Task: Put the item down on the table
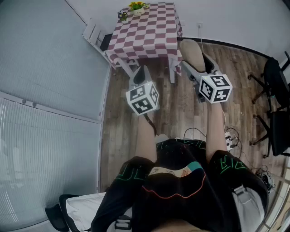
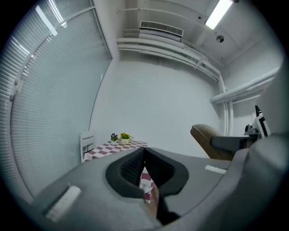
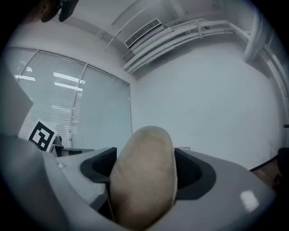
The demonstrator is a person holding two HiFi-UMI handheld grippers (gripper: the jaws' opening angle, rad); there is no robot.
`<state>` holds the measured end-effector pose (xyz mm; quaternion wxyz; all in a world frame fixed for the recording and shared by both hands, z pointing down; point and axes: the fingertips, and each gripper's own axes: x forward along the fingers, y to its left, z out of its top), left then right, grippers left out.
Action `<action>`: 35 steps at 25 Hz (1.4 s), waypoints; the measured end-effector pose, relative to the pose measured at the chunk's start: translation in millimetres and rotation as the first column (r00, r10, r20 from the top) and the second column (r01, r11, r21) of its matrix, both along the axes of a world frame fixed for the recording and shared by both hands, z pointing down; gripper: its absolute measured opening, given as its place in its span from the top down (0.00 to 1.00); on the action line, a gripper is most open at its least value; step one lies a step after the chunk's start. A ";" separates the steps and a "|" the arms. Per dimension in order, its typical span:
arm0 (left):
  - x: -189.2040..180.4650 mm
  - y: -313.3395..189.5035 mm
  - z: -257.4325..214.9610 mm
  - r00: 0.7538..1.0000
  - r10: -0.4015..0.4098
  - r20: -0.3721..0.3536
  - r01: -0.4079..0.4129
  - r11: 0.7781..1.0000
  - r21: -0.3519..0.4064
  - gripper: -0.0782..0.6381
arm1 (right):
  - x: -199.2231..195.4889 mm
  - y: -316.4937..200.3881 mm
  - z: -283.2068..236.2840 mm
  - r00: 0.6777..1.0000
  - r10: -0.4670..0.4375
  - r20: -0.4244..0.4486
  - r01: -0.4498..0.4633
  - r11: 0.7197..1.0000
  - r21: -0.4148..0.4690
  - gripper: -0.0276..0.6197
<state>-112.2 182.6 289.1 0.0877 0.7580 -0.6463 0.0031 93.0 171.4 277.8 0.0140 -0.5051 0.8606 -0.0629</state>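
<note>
My right gripper (image 1: 198,68) is shut on a tan, oblong, rounded item (image 1: 192,52), held in the air over the wooden floor just right of the table's near corner. In the right gripper view the item (image 3: 144,180) fills the space between both pads (image 3: 103,164). The table (image 1: 149,31) with a red-and-white checkered cloth stands ahead against the far wall. My left gripper (image 1: 139,74) hangs left of the right one, short of the table, its jaws (image 2: 143,151) shut with nothing between them. The left gripper view also catches the item (image 2: 205,137) at right.
A yellow flower pot (image 1: 137,7) and a small dark pot (image 1: 122,16) stand at the table's far edge. A white chair (image 1: 95,34) sits at the table's left side. Black chairs (image 1: 276,81) and cables (image 1: 229,138) lie to the right. Window blinds line the left wall.
</note>
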 end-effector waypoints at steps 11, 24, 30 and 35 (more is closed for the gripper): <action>7.8 3.3 -20.6 1.000 0.009 0.002 -0.009 0.998 0.062 0.88 | 7.4 -0.5 -12.2 0.999 0.009 0.031 -0.010 1.000 0.028 0.33; 14.6 -12.3 -30.6 0.999 0.040 0.005 -0.040 0.996 0.080 0.88 | 21.7 -14.1 -21.8 0.997 0.043 0.059 -0.045 0.998 0.033 0.33; 20.1 -14.8 -32.0 0.999 0.041 0.003 -0.041 0.995 0.086 0.88 | 28.3 -19.2 -23.5 0.997 0.044 0.065 -0.046 0.998 0.033 0.33; 9.4 -19.1 -24.4 1.000 0.020 -0.018 -0.019 0.998 0.065 0.88 | 18.7 -26.8 -13.3 0.998 0.029 0.048 -0.029 0.999 0.014 0.33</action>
